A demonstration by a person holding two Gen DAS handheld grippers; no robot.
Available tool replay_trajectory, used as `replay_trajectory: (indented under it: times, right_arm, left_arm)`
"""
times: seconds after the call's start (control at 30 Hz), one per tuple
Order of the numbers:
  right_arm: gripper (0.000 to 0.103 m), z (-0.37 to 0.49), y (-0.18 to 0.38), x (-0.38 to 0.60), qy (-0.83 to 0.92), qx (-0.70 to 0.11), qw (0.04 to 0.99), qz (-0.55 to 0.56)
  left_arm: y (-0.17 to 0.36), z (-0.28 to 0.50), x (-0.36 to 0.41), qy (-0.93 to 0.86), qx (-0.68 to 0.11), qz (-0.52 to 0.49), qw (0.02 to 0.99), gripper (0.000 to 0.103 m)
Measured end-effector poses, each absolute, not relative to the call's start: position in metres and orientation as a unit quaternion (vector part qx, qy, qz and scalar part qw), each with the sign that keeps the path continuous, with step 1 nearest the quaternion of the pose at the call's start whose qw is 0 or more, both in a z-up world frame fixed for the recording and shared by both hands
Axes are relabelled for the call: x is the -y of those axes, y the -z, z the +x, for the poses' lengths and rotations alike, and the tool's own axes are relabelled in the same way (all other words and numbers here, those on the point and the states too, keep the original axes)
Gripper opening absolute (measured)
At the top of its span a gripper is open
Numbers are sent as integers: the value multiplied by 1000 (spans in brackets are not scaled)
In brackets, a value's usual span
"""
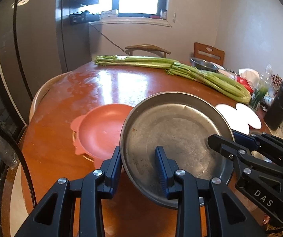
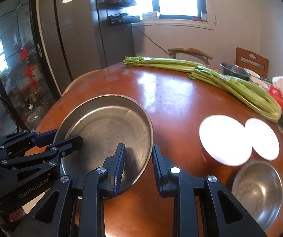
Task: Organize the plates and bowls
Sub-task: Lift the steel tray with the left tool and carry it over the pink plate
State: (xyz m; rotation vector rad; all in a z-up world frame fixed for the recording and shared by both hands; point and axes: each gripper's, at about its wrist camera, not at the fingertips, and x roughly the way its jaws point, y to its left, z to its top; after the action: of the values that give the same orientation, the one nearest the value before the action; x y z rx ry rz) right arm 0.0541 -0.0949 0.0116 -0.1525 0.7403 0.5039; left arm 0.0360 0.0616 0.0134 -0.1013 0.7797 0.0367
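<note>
I had both grippers, left (image 1: 139,167) and right (image 2: 138,165), pinching the pan (image 1: 173,138) rim; pink dish (image 1: 99,132) sat beneath, celery (image 1: 200,73) beyond.

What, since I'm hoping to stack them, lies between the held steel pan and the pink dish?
Nothing visible does. The steel pan, clamped at its rim by the left gripper and right gripper, hangs right beside the pink dish, whose inside is bare.

Wooden table (image 2: 177,98) with celery (image 2: 230,85), bowls (image 2: 258,189)
</note>
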Motion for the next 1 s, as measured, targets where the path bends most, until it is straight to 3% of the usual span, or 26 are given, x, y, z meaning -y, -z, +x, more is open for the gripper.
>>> replay_trajectory:
  times: [1.0]
  right_arm:
    - [29,115,-23,5,-293,-354,883,-91]
  left_arm:
    - [-34,87,-152,-58,-363,-74,927,34]
